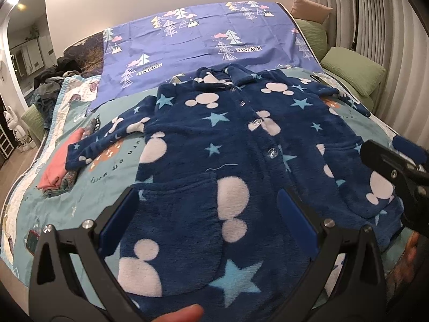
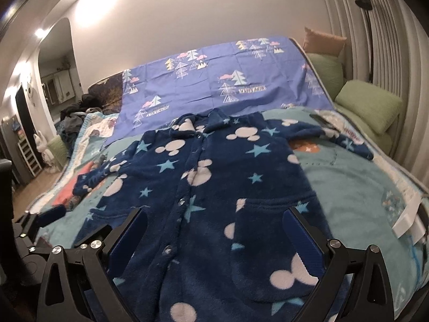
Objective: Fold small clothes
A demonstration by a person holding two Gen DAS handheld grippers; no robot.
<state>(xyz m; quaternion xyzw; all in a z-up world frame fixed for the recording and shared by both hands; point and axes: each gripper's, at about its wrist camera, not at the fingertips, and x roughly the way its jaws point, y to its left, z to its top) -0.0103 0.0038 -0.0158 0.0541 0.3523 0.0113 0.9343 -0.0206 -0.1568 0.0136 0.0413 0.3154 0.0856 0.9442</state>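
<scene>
A small navy fleece jacket (image 1: 214, 145) (image 2: 214, 187) with white mouse heads and light blue stars lies flat and buttoned on the bed, collar away from me, both sleeves spread outward. My left gripper (image 1: 209, 214) hovers open over its lower left pocket, nothing between the blue pads. Over the lower right pocket my right gripper (image 2: 214, 238) is open and holds nothing. The right gripper's finger (image 1: 396, 161) shows at the right edge of the left wrist view; the left gripper's finger (image 2: 51, 214) shows at the left of the right wrist view.
A teal printed quilt (image 2: 356, 193) covers the bed, with a purple tree-print sheet (image 1: 203, 37) beyond the collar. Folded clothes with a pink piece on top (image 1: 57, 166) lie left of the jacket. Green cushions (image 2: 370, 107) line the right side. A dark clothes heap (image 1: 51, 80) sits far left.
</scene>
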